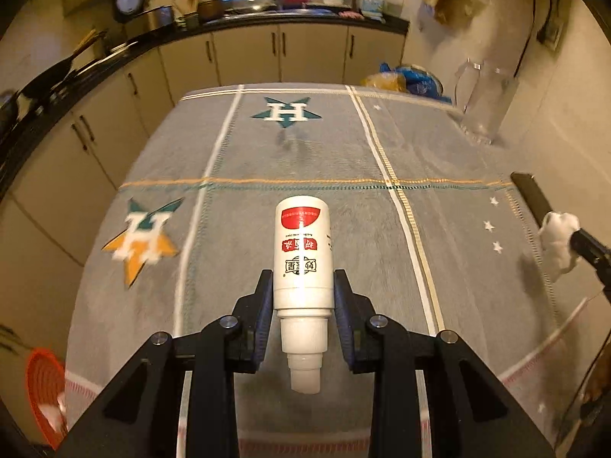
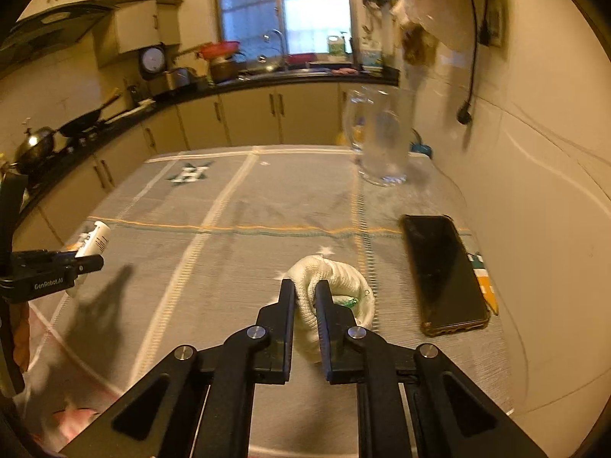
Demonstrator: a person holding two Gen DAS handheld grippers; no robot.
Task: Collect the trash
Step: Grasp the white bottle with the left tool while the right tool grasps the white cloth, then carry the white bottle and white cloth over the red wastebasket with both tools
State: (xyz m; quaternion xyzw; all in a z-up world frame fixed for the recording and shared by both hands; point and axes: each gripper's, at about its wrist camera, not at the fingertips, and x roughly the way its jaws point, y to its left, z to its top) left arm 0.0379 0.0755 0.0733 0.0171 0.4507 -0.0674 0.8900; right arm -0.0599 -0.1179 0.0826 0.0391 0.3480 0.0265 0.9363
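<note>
My left gripper (image 1: 303, 273) is shut on a white bottle (image 1: 301, 252) with a red label, held above the grey tablecloth (image 1: 305, 152) with its cap end toward the camera. The right wrist view shows that bottle (image 2: 95, 240) in the left gripper (image 2: 82, 261) at the left edge. A crumpled white wad of foam netting (image 2: 336, 286) sits pinched between the fingers of my right gripper (image 2: 305, 285), which is shut on it just over the cloth. The left wrist view catches the same wad (image 1: 559, 238) at its right edge.
A black phone (image 2: 443, 271) lies on the cloth right of the wad, near the wall. A clear glass pitcher (image 2: 382, 141) stands at the table's far right. A red basket (image 1: 44, 389) sits low off the table's left side. Kitchen counters line the left and back.
</note>
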